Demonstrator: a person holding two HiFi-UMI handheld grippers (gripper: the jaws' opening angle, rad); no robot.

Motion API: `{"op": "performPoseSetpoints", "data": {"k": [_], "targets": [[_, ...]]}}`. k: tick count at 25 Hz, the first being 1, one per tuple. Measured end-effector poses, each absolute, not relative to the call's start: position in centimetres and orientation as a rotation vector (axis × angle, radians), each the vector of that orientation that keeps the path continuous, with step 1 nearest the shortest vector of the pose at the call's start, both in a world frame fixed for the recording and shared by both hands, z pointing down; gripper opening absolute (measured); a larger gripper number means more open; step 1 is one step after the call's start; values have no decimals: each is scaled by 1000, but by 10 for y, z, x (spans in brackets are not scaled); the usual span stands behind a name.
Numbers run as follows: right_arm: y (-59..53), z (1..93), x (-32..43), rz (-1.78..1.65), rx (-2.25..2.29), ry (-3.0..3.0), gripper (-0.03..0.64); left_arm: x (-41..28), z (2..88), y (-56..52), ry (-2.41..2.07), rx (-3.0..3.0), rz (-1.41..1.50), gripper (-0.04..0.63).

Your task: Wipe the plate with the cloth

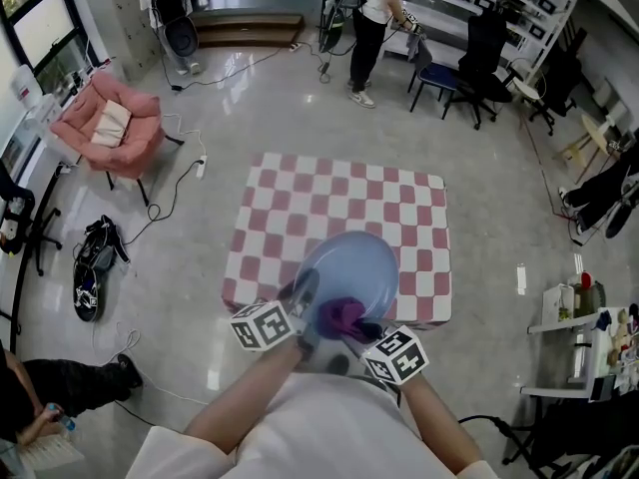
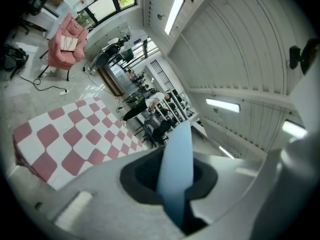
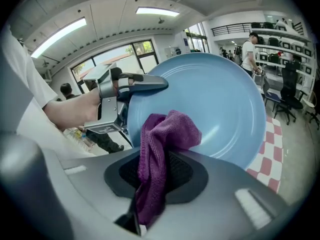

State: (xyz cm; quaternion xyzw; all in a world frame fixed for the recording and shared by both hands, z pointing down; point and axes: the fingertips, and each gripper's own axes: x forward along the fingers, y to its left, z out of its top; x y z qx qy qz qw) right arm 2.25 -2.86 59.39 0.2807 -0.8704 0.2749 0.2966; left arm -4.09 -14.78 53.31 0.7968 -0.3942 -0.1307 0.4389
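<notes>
Quick count: 1 plate [image 1: 349, 265], 1 cloth [image 1: 341, 315], 2 sets of tongs, 1 desk [image 1: 339, 193] w/ a pink-and-white check cover.

Left tongs [image 1: 303, 289] first: jaws pinched tight on the plate's rim, no gap showing. In the left gripper view the light-blue plate runs edge-on straight up btw the jaws. Plate's lifted clear of the desk and tilted, hanging over the desk's near edge, hollow side turned toward the right tongs [image 1: 351, 325].

Right tongs now: jaws closed on the purple cloth. A fold of it is clamped btw them and the rest is bunched up past the tips. The right gripper view shows that bunch pushed against the plate's inner face, low down by the rim. It looks like contact, cloth on plate. Same view catches the left tongs biting the rim at the plate's left side, w/ a hand [image 3: 70, 109] wrapped round the handle.

So both tongs are loaded: 1 on the plate, 1 on the cloth, side by side just off the desk's near edge.

Rest of the room, all on the floor round the desk: 1 pink armchair [image 1: 110, 123] off the desk's far-left corner, well apart. 1 person [image 1: 374, 18] stands beyond the desk's far edge, by the shelving. 1 more person [image 1: 40, 392] is low down off the desk's near-left corner, only partly in shot.
</notes>
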Motion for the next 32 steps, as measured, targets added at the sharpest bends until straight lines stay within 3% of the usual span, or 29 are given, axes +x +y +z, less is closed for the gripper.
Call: {"op": "performPoseSetpoints", "data": {"k": [32], "targets": [[-31,538,-23,747,587,-2571,83,1,522,-116,-712,2047,-344,38]]}}
